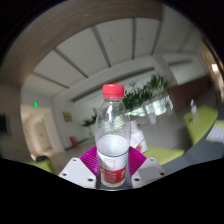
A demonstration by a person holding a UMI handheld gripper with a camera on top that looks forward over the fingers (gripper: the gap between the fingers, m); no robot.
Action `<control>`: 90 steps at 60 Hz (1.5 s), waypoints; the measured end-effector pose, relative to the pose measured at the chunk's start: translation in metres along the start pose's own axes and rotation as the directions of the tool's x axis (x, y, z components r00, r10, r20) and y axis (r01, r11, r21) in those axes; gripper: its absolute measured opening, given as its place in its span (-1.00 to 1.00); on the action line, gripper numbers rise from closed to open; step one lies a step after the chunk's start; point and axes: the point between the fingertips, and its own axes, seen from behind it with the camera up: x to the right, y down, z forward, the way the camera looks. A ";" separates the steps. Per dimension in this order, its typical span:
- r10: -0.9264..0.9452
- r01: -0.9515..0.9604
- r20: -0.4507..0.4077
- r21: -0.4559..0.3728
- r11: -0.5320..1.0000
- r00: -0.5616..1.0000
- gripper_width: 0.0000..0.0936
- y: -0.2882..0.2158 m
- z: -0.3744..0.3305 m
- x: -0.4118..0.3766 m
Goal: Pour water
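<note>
Gripper view: clear plastic bottle (113,135) with a red cap (113,90), upright, standing between the jaws, lower body framed by the magenta pads (91,158) on either side. Red label band (113,177) near the base, right where the pads sit. Gripper (113,166) apparently closed on the bottle, pads pressed against both flanks with no gap showing. Raised well above any counter, judging by the ceiling panels (100,45) and the leafy plant (150,97) filling the background behind it; no receiving cup or glass anywhere in sight.

Handling, as a judgement: thin-walled, soft plastic, likely to dent under a hard squeeze. Water level hard to read through the clear wall, so weight uncertain; probably light to moderate. Smooth, slightly slippery skin, more so on the label. Best hold low to mid-body, as now, firm but not crushing. Cap seemingly on, so no pouring possible before removal.
</note>
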 end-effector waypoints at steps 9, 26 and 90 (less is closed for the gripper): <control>-0.346 0.339 -0.170 -0.072 0.938 0.923 -0.26 0.009 0.003 0.103; -0.416 0.340 -0.193 -0.332 0.880 0.889 -0.26 0.129 -0.015 0.209; -0.430 0.241 -0.303 -0.502 0.830 0.850 0.83 0.065 -0.339 0.025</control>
